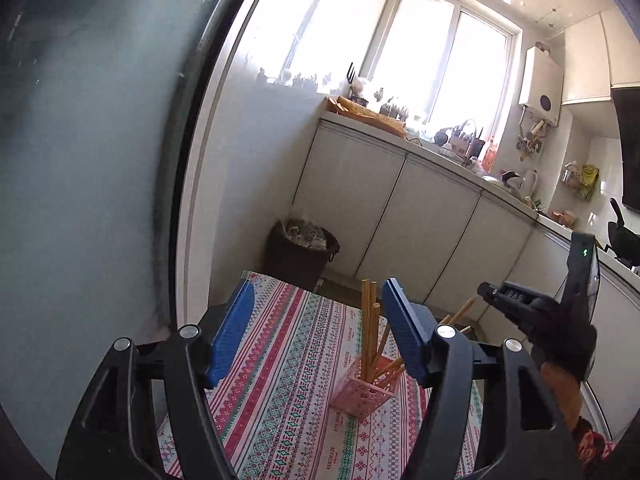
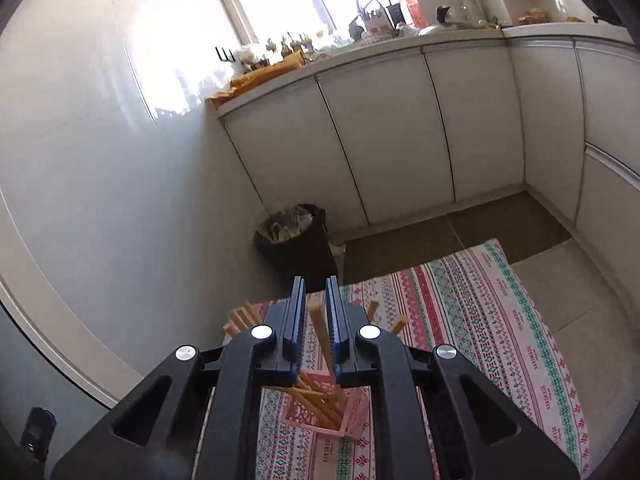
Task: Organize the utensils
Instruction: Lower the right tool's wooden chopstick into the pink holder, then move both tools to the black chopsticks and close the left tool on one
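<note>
Chopsticks (image 2: 320, 334) are leaning in the pink basket (image 2: 352, 420) near the table's (image 2: 500, 320) far edge; your right gripper (image 2: 316, 320) is pinching one almost closed, while the left gripper (image 1: 316, 332) is hanging wide, empty (pulling sideways could be tipping that light basket).

The pink holder (image 1: 365, 385) stands on the desk (image 1: 280, 360), which is covered with a patterned cloth. Wooden chopsticks (image 1: 367, 320) stick up out of the holder, some upright and some leaning right. The left hand-held gripper (image 1: 318, 328) hangs above and nearer than the holder, blue pads wide apart. The right hand-held gripper (image 1: 520, 300) shows to the holder's right. A dark bin (image 1: 298, 254) sits beyond the holder.
</note>
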A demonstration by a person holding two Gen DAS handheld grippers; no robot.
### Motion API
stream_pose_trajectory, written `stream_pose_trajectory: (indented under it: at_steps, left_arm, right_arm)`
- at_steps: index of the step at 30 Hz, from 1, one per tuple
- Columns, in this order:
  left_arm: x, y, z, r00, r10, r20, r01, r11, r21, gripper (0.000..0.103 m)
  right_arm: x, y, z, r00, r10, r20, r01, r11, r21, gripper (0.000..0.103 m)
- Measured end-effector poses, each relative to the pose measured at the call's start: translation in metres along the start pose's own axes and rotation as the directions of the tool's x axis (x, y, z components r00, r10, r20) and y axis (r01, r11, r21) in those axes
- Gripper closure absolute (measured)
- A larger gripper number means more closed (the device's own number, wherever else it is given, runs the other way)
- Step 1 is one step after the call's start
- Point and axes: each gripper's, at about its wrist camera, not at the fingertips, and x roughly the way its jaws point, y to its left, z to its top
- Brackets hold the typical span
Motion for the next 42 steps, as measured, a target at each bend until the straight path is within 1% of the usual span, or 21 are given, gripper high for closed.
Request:
stream_pose_trajectory:
  at_steps: [1, 3, 5, 7, 9, 12, 15, 17, 19, 21, 24, 26, 28, 32, 34, 36, 37, 39, 40, 41, 42]
  left_arm:
    - [0.0, 0.001, 0.001, 1.0, 0.001, -0.001, -0.001, 1.0, -0.002, 0.04]
    - [-0.001, 0.001, 0.001, 1.0, 0.001, -0.002, -0.001, 1.0, 0.003, 0.04]
    - [-0.001, 0.001, 0.001, 1.0, -0.002, -0.005, 0.002, 1.0, 0.008, 0.04]
    - [0.0, -0.001, -0.001, 1.0, -0.012, -0.021, 0.012, 1.0, 0.014, 0.04]
    - [0.003, -0.006, -0.003, 0.999, -0.024, -0.04, 0.025, 0.999, 0.027, 0.04]
    - [0.005, -0.014, -0.009, 0.997, -0.045, -0.07, 0.049, 0.998, 0.05, 0.04]
    - [0.009, -0.025, -0.018, 0.992, -0.067, -0.109, 0.077, 0.994, 0.082, 0.036]
    - [0.014, -0.032, -0.025, 0.985, -0.09, -0.145, 0.105, 0.99, 0.099, 0.029]
    - [0.021, -0.044, -0.035, 0.974, -0.111, -0.199, 0.139, 0.982, 0.129, 0.023]
    - [0.026, -0.055, -0.046, 0.956, -0.153, -0.251, 0.196, 0.969, 0.154, 0.022]
    - [0.031, -0.077, -0.065, 0.928, -0.194, -0.318, 0.272, 0.936, 0.223, 0.016]
    - [0.031, -0.092, -0.079, 0.909, -0.218, -0.356, 0.321, 0.91, 0.261, 0.009]
    - [0.035, -0.107, -0.093, 0.875, -0.252, -0.412, 0.382, 0.883, 0.271, 0.008]
    - [0.042, -0.135, -0.125, 0.794, -0.272, -0.544, 0.491, 0.814, 0.309, 0.007]
    - [0.042, -0.151, -0.149, 0.749, -0.253, -0.613, 0.546, 0.759, 0.354, 0.007]
    - [0.041, -0.168, -0.174, 0.721, -0.209, -0.661, 0.583, 0.698, 0.415, 0.007]
    - [0.039, -0.176, -0.187, 0.697, -0.205, -0.687, 0.616, 0.661, 0.428, 0.007]
    - [0.036, -0.193, -0.213, 0.625, -0.195, -0.756, 0.699, 0.571, 0.431, 0.007]
    - [0.034, -0.202, -0.227, 0.603, -0.173, -0.779, 0.729, 0.516, 0.449, 0.007]
    - [0.032, -0.211, -0.242, 0.58, -0.139, -0.803, 0.759, 0.45, 0.47, 0.01]
    - [0.033, -0.219, -0.256, 0.548, -0.1, -0.83, 0.792, 0.382, 0.477, 0.015]
  right_arm:
    - [0.004, -0.004, -0.004, 1.0, -0.001, -0.014, 0.001, 1.0, 0.016, 0.081]
    - [0.002, -0.014, -0.007, 1.0, 0.005, -0.011, -0.005, 0.998, 0.061, 0.053]
    - [-0.01, -0.021, -0.004, 1.0, -0.004, 0.021, 0.002, 0.996, 0.089, 0.052]
    - [-0.026, -0.027, 0.001, 0.999, -0.005, 0.053, 0.0, 0.995, 0.105, 0.04]
    - [-0.047, -0.036, 0.001, 0.995, 0.001, 0.099, -0.014, 0.991, 0.132, 0.02]
    - [-0.078, -0.051, -0.004, 0.991, -0.006, 0.131, -0.014, 0.988, 0.154, 0.009]
    - [-0.102, -0.069, -0.018, 0.993, -0.044, 0.108, 0.027, 0.988, 0.15, 0.007]
    - [-0.118, -0.084, -0.035, 0.992, -0.089, 0.085, 0.075, 0.985, 0.154, 0.007]
    - [-0.132, -0.104, -0.054, 0.99, -0.131, 0.043, 0.122, 0.977, 0.175, 0.007]
    - [-0.147, -0.13, -0.076, 0.984, -0.179, -0.006, 0.176, 0.96, 0.219, 0.007]
    - [-0.169, -0.168, -0.112, 0.963, -0.251, -0.101, 0.269, 0.925, 0.268, 0.007]
    - [-0.185, -0.185, -0.136, 0.938, -0.315, -0.146, 0.343, 0.902, 0.261, 0.007]
    - [-0.2, -0.195, -0.156, 0.909, -0.376, -0.18, 0.41, 0.885, 0.221, 0.007]
    - [-0.226, -0.206, -0.193, 0.854, -0.459, -0.246, 0.507, 0.841, 0.191, 0.007]
    - [-0.237, -0.208, -0.212, 0.845, -0.458, -0.275, 0.517, 0.832, 0.202, 0.007]
    - [-0.244, -0.212, -0.229, 0.852, -0.415, -0.32, 0.498, 0.832, 0.245, 0.007]
    - [-0.247, -0.215, -0.239, 0.856, -0.387, -0.343, 0.485, 0.83, 0.274, 0.007]
    - [-0.252, -0.219, -0.257, 0.854, -0.352, -0.383, 0.479, 0.821, 0.311, 0.007]
    - [-0.251, -0.221, -0.265, 0.846, -0.342, -0.408, 0.482, 0.819, 0.312, 0.007]
    - [-0.25, -0.222, -0.272, 0.839, -0.333, -0.429, 0.484, 0.818, 0.311, 0.007]
    - [-0.249, -0.224, -0.277, 0.836, -0.324, -0.443, 0.485, 0.815, 0.318, 0.007]
